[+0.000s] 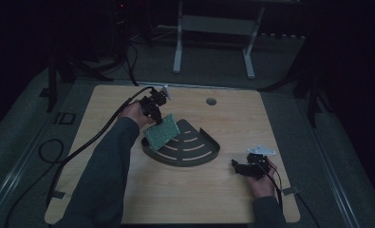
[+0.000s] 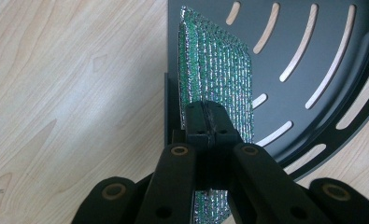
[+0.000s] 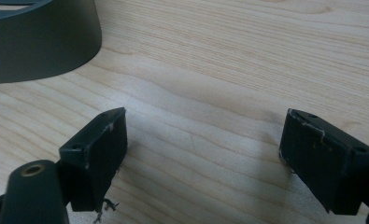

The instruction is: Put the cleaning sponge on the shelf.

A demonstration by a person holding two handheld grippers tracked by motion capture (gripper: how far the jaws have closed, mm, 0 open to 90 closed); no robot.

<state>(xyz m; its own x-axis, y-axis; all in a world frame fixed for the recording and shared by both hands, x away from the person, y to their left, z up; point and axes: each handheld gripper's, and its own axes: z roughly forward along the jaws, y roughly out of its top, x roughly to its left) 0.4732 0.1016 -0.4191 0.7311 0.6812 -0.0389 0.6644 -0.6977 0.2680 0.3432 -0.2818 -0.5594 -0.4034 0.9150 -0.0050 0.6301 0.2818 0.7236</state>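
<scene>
A green scouring pad (image 1: 162, 132) with a glittery, ribbed weave is held on edge, tilted, over the left corner of the dark quarter-round slotted rack (image 1: 194, 154). The left tool (image 2: 205, 122) pinches the pad's near edge.

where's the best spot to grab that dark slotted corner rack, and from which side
Probably the raised curved rim of the rack, taken from above on the side facing the open right gripper. The rim stands up as a thin wall that jaws can straddle, while the slotted floor lies flat on the table. The left gripper, shut on the green sponge, crowds the rack's left corner.
</scene>
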